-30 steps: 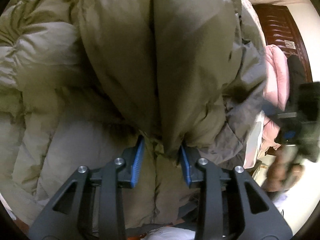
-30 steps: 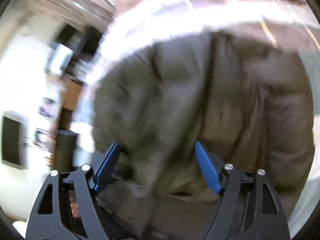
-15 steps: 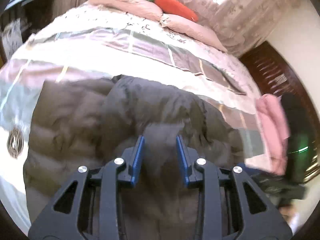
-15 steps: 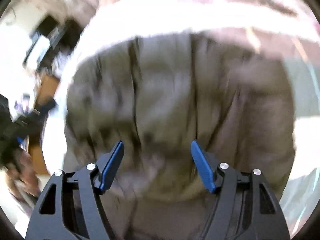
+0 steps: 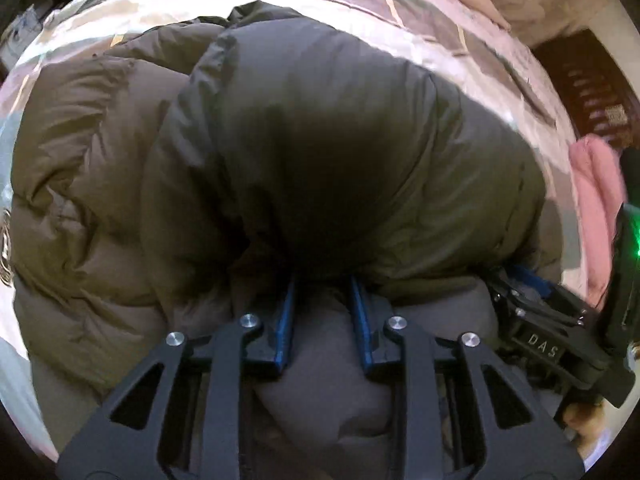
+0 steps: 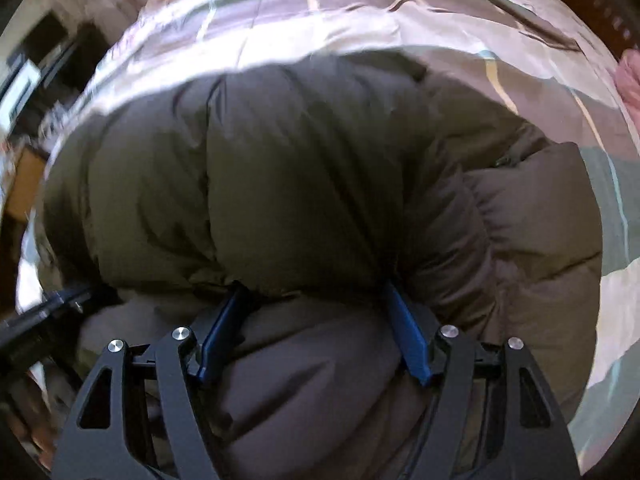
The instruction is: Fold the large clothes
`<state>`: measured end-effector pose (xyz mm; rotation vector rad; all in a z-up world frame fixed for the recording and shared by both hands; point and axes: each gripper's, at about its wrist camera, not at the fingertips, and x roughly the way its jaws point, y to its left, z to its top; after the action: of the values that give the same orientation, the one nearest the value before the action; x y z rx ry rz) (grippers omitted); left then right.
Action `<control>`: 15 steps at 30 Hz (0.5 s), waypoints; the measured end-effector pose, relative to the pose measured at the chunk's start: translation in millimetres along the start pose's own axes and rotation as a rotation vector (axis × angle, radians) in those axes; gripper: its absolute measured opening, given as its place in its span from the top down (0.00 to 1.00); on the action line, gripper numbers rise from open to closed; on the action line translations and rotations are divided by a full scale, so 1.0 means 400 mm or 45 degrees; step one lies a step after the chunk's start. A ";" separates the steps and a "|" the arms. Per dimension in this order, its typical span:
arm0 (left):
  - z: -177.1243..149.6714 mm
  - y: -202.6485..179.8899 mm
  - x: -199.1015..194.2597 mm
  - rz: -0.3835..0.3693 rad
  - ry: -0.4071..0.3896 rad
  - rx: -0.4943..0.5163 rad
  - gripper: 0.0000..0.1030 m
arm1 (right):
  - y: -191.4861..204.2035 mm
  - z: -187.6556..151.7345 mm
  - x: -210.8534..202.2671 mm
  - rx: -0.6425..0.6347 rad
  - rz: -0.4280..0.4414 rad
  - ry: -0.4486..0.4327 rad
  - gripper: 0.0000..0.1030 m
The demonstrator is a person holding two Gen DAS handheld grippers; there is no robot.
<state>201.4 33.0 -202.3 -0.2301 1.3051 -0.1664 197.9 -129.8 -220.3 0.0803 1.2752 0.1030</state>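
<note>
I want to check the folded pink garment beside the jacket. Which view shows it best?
The left wrist view: the pink garment lies in plain sight at the right, beyond the olive puffer jacket. The right wrist view catches only a pink sliver at its right edge.

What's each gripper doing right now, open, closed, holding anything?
Left gripper: closing on a fold of the puffer jacket.
Right gripper: opening slightly, wide around the jacket's bulk.

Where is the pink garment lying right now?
In the left wrist view, the pink garment lies at the right edge of the bedspread, just past the olive puffer jacket and below the dark wooden furniture.
</note>
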 end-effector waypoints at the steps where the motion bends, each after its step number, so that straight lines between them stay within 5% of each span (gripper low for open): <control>1: -0.010 0.000 -0.006 -0.005 -0.009 0.009 0.73 | 0.011 -0.006 -0.007 -0.027 -0.026 -0.009 0.29; 9: -0.074 0.009 -0.171 -0.194 -0.126 0.017 0.74 | -0.038 -0.080 -0.191 0.112 0.164 -0.166 0.29; 11: -0.098 -0.005 -0.183 -0.173 -0.128 0.064 0.74 | -0.047 -0.100 -0.206 0.116 0.163 -0.125 0.28; 15: -0.123 -0.013 -0.094 -0.058 0.040 0.083 0.74 | -0.050 -0.133 -0.110 0.097 0.122 0.060 0.28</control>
<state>144.2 33.7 -177.8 -0.2026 1.3240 -0.2521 134.9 -155.0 -196.1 0.2053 1.3225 0.1395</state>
